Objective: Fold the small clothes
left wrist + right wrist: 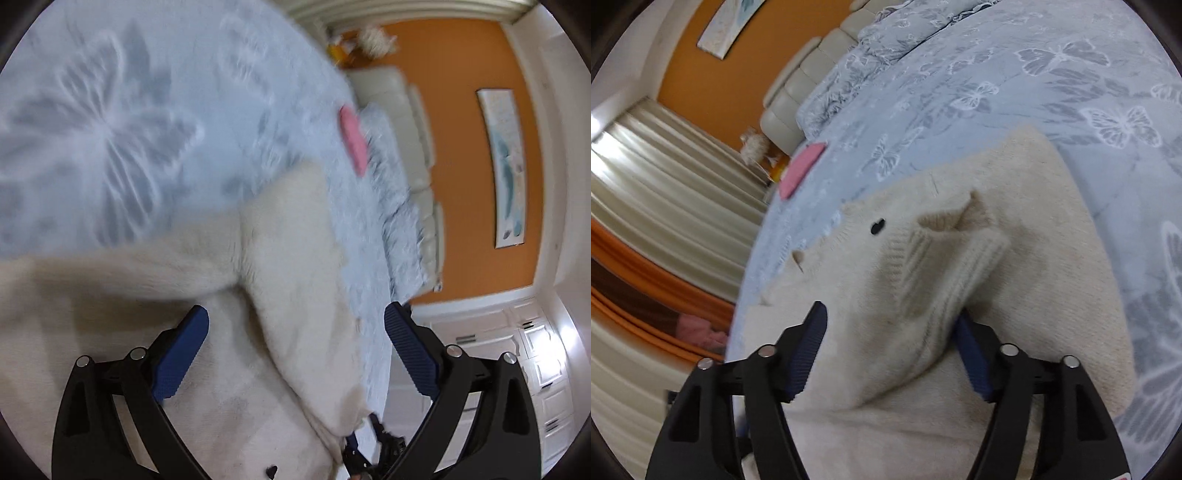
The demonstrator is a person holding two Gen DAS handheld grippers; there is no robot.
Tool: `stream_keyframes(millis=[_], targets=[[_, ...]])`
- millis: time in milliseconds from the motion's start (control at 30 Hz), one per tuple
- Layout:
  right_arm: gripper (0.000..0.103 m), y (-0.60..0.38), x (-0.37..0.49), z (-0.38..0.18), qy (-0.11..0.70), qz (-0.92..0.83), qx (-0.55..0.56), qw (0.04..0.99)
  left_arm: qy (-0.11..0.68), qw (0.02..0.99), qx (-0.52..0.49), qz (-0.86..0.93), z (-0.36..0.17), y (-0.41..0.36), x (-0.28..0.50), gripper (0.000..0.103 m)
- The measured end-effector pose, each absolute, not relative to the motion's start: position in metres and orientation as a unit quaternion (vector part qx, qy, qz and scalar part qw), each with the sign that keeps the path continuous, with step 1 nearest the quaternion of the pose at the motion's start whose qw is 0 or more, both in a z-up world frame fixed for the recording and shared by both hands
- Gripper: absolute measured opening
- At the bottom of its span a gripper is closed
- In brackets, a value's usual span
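- Currently: cream fuzzy knit sweater (1015,280) spread on bed, pale blue bedspread with butterfly print (1071,92) underneath.
- Right hand-held gripper (890,350): jaws standing wide, ribbed sleeve cuff (945,266) lying between the blue pads, not pinched; right pad half hidden behind the knit fold.
- Left hand-held gripper (295,354): wide as well, nothing clamped, hovering over folded-in cream panel (295,258) near bed edge.
- Small black heart mark (878,226) on sweater front, just beside the cuff.
- Step in hand, likely: sleeve laid in across body, next grab to be set up.
- To do well: close right pads on full ribbed thickness, not on loose fuzz; lift only enough to clear, lay flat along body, smooth before letting go.
- Left side: pin or take opposite edge so body does not drag along; soft knit likely to stretch and slide on smooth bedspread.
- Risk: pinching bedspread together with sweater; checking that only knit sits between pads.
- Left view motion-blurred, fine detail unreadable.
- Surface: bed, quilted blue cover, matching pillow (886,48) at head, cream padded headboard (798,96).
- Pink flat item (801,170) near bed edge, well apart from sweater; cannot tell what.
- Room: orange wall (461,184), framed long picture (506,166), cream curtains (665,177), white panelled cabinets (535,350).
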State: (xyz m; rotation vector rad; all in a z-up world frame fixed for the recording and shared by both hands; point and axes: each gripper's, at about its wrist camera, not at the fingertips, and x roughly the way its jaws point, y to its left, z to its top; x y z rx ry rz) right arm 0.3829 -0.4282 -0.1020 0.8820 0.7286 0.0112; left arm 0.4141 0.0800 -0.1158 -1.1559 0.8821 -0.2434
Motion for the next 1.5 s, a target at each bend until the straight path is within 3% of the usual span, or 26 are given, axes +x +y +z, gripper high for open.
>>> stream_keyframes(millis=[33, 67, 100, 133, 167, 200, 300, 333, 433, 467, 600, 700, 733, 800, 867, 900, 1000, 1067, 1100, 1167, 1233, 1333, 1400, 1433, 1467, 1500], targets=[[0.063, -0.429, 0.386, -0.103, 0.343, 0.003, 0.419, 0.841, 0.407, 0.748, -0.514, -0.105, -0.116, 0.076, 0.419, 0.091], [0.027, -0.429, 0.392, -0.105, 0.348, 0.000, 0.415, 0.840, 0.403, 0.762, -0.497, -0.098, -0.112, 0.073, 0.424, 0.080], [0.008, -0.429, 0.401, -0.106, 0.370, -0.009, 0.404, 0.836, 0.400, 0.786, -0.463, -0.089, -0.104, 0.068, 0.432, 0.068], [0.010, -0.429, 0.403, -0.101, 0.368, -0.007, 0.409, 0.835, 0.399, 0.798, -0.443, -0.082, -0.099, 0.066, 0.437, 0.038], [0.009, -0.428, 0.399, -0.089, 0.340, 0.007, 0.417, 0.843, 0.394, 0.804, -0.437, -0.083, -0.093, 0.065, 0.440, 0.024], [0.009, -0.426, 0.388, -0.063, 0.294, 0.034, 0.415, 0.860, 0.374, 0.814, -0.437, -0.088, -0.081, 0.069, 0.442, 0.022], [0.008, -0.423, 0.357, -0.021, 0.207, 0.080, 0.395, 0.891, 0.334, 0.843, -0.415, -0.074, -0.063, 0.082, 0.439, 0.020], [0.008, -0.425, 0.357, -0.032, 0.226, 0.062, 0.382, 0.894, 0.334, 0.846, -0.410, -0.063, -0.068, 0.087, 0.439, 0.020], [0.004, -0.430, 0.384, -0.126, 0.413, -0.003, 0.383, 0.826, 0.395, 0.820, -0.413, -0.040, -0.108, 0.091, 0.446, 0.019], [0.006, -0.431, 0.377, -0.124, 0.382, 0.006, 0.393, 0.837, 0.412, 0.812, -0.413, -0.029, -0.120, 0.093, 0.444, 0.016], [0.006, -0.432, 0.358, -0.074, 0.316, 0.023, 0.389, 0.865, 0.399, 0.822, -0.405, -0.038, -0.119, 0.096, 0.436, 0.017], [0.003, -0.445, 0.363, -0.113, 0.388, -0.026, 0.386, 0.836, 0.402, 0.818, -0.410, -0.039, -0.124, 0.095, 0.435, 0.017], [0.004, -0.449, 0.356, -0.116, 0.373, -0.017, 0.398, 0.838, 0.402, 0.822, -0.401, -0.039, -0.123, 0.093, 0.435, 0.017], [0.012, -0.442, 0.347, -0.097, 0.377, -0.036, 0.368, 0.849, 0.403, 0.832, -0.379, -0.040, -0.121, 0.088, 0.435, 0.018], [0.032, -0.431, 0.337, -0.072, 0.379, -0.090, 0.313, 0.866, 0.408, 0.830, -0.377, -0.044, -0.119, 0.089, 0.436, 0.020], [0.036, -0.426, 0.333, -0.065, 0.376, -0.109, 0.295, 0.872, 0.409, 0.826, -0.385, -0.045, -0.114, 0.091, 0.432, 0.021], [0.039, -0.417, 0.311, -0.037, 0.330, -0.160, 0.281, 0.887, 0.382, 0.834, -0.393, -0.058, -0.080, 0.095, 0.413, 0.037], [0.035, -0.407, 0.321, -0.020, 0.301, -0.129, 0.289, 0.900, 0.351, 0.849, -0.385, -0.085, -0.052, 0.088, 0.411, 0.049], [0.034, -0.385, 0.342, -0.017, 0.321, -0.076, 0.280, 0.901, 0.345, 0.853, -0.379, -0.097, -0.044, 0.083, 0.414, 0.052], [0.018, -0.336, 0.392, -0.022, 0.363, 0.032, 0.267, 0.892, 0.343, 0.856, -0.369, -0.116, -0.032, 0.066, 0.430, 0.055], [0.017, -0.295, 0.427, -0.034, 0.387, 0.092, 0.256, 0.881, 0.358, 0.848, -0.365, -0.143, -0.036, 0.043, 0.455, 0.059], [0.017, -0.255, 0.469, -0.061, 0.429, 0.123, 0.225, 0.866, 0.406, 0.851, -0.314, -0.111, -0.068, 0.016, 0.492, 0.059], [0.008, -0.265, 0.476, -0.075, 0.435, 0.106, 0.200, 0.871, 0.423, 0.857, -0.284, -0.074, -0.095, 0.019, 0.505, 0.056], [0.000, -0.284, 0.473, -0.081, 0.430, 0.101, 0.209, 0.873, 0.422, 0.860, -0.278, -0.068, -0.104, 0.026, 0.507, 0.044], [0.000, -0.307, 0.463, -0.088, 0.424, 0.090, 0.228, 0.872, 0.410, 0.867, -0.269, -0.084, -0.109, 0.033, 0.506, 0.038], [0.000, -0.349, 0.450, -0.095, 0.407, 0.052, 0.253, 0.876, 0.403, 0.873, -0.257, -0.095, -0.110, 0.036, 0.503, 0.038]])
